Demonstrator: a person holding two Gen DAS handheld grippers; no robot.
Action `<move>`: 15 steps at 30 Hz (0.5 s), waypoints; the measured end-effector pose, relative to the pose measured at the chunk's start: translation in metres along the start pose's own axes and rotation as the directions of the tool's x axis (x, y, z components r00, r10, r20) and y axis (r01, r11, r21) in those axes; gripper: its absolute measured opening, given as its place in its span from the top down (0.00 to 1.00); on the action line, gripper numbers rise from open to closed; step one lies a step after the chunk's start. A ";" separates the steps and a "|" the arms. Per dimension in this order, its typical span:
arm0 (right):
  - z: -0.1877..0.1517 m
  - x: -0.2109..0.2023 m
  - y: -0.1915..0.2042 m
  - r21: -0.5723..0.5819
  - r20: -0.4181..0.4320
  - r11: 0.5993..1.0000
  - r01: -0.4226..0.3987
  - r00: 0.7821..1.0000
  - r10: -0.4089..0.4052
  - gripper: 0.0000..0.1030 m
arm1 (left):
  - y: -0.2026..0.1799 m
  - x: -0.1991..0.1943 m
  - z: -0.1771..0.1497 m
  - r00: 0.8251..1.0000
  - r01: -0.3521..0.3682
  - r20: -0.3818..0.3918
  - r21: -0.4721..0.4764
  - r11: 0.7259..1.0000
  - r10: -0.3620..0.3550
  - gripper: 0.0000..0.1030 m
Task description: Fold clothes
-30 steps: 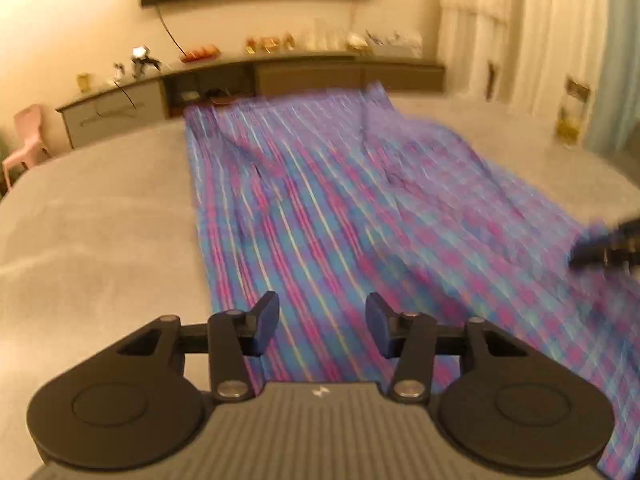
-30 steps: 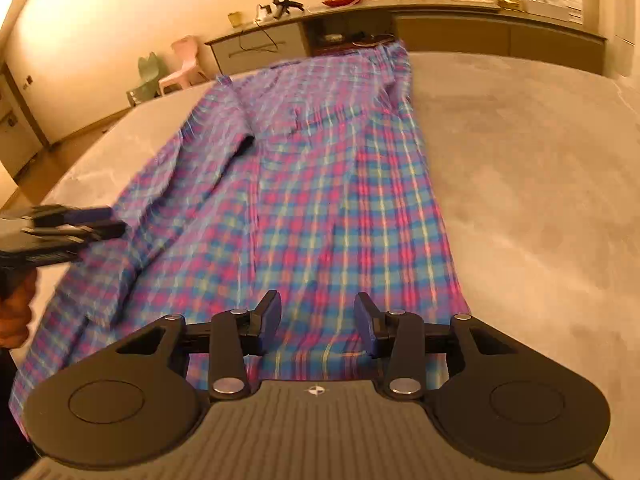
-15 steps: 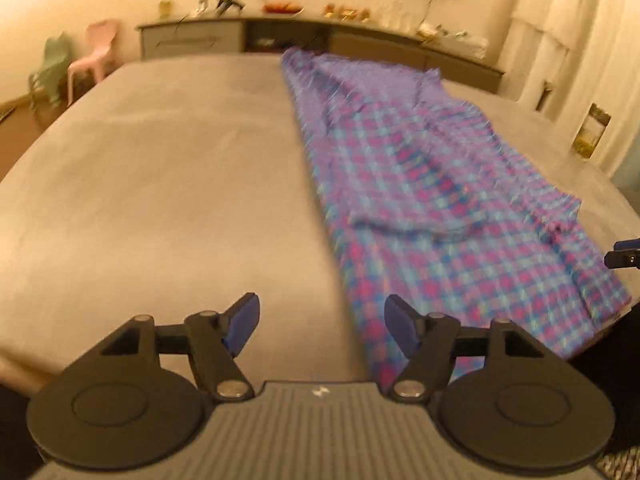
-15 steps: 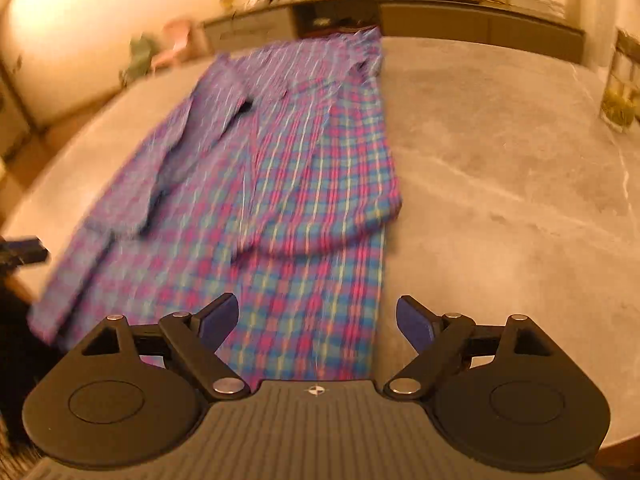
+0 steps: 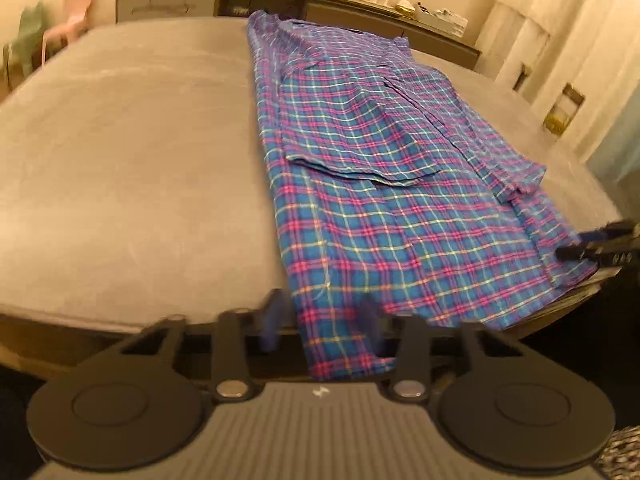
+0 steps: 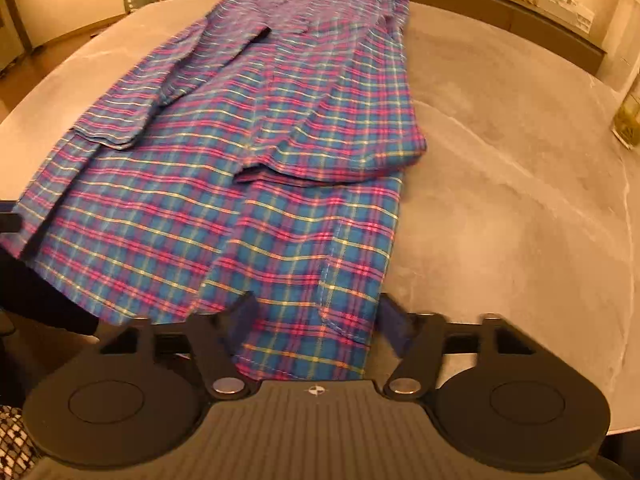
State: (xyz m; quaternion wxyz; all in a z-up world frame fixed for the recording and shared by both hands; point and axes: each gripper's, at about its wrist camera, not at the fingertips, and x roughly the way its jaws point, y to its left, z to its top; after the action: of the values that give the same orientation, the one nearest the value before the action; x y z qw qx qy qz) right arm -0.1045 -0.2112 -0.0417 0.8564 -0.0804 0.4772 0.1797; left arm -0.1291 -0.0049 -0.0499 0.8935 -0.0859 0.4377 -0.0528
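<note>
Your plaid shirt (image 5: 360, 208) lies flat along the table (image 5: 132, 148), both sleeves folded in, its hem hanging over the near edge. Your left gripper (image 5: 320, 320) and right gripper (image 6: 316, 320) sit released, fingers spread on either side of the hem's two corners.

Woven plaid cloth shirt (image 5: 360, 208) on matt stone-like table (image 5: 132, 152).

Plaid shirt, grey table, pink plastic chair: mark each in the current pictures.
blue-and-pink plaid shirt (image 5: 380, 216), left wrist view, middle of its body.
grey stone-look table (image 6: 520, 208), right wrist view, bare top.
pink plastic chair (image 5: 72, 14), left wrist view, backrest.
</note>
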 end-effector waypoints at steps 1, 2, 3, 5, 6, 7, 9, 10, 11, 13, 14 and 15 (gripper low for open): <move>0.000 -0.002 0.001 -0.003 0.008 1.000 -0.002 1.000 0.002 0.74 | -0.003 0.001 0.000 1.000 -0.001 0.003 0.016 1.000 0.001 0.94; 0.000 -0.002 0.002 -0.011 0.012 1.000 -0.003 1.000 0.003 0.84 | -0.006 0.003 0.000 1.000 -0.002 0.006 0.032 0.999 0.002 0.98; 0.000 -0.003 0.004 -0.020 0.016 1.000 -0.004 1.000 0.005 0.87 | -0.008 0.003 0.000 1.000 -0.001 0.009 0.048 0.999 0.001 0.99; 0.000 -0.006 0.005 -0.029 0.025 0.999 -0.013 1.000 0.014 0.92 | -0.007 -0.003 0.002 0.999 0.030 0.015 0.061 0.998 -0.031 0.99; 0.001 -0.009 0.003 -0.022 0.034 0.999 -0.030 0.999 0.030 0.93 | -0.003 -0.007 0.016 0.998 0.057 0.029 0.049 0.997 -0.058 0.99; 0.002 -0.014 -0.001 -0.006 0.044 0.998 -0.059 0.997 0.060 0.93 | 0.001 -0.011 0.029 0.995 0.083 0.042 0.037 0.996 -0.085 0.99; 0.015 -0.027 -0.012 0.032 0.080 0.991 -0.126 0.989 0.123 0.94 | 0.010 -0.019 0.056 0.988 0.137 0.071 0.014 0.990 -0.138 0.99; 0.022 -0.034 -0.018 0.050 0.099 0.986 -0.160 0.983 0.154 0.94 | 0.015 -0.023 0.070 0.983 0.165 0.086 0.003 0.986 -0.164 0.99; 0.037 -0.042 -0.027 0.068 0.135 0.979 -0.194 0.974 0.184 0.94 | 0.019 -0.028 0.083 0.977 0.192 0.101 -0.007 0.981 -0.190 0.99; 0.080 -0.053 -0.047 0.103 0.216 0.962 -0.252 0.950 0.226 0.94 | 0.028 -0.034 0.114 0.963 0.239 0.136 -0.026 0.971 -0.233 0.99; 0.107 -0.055 -0.059 0.122 0.260 0.954 -0.274 0.936 0.235 0.94 | 0.033 -0.030 0.146 0.959 0.232 0.172 -0.034 0.972 -0.223 0.99; 0.134 -0.058 -0.071 0.139 0.304 0.945 -0.296 0.921 0.243 0.94 | 0.038 -0.024 0.179 0.955 0.223 0.207 -0.044 0.974 -0.210 0.99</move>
State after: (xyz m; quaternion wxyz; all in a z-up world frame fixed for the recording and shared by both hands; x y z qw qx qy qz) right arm 0.0004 -0.2488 0.0758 0.8863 0.0914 0.3711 0.2615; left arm -0.0016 0.0551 0.0687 0.9186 -0.1681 0.3345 -0.1268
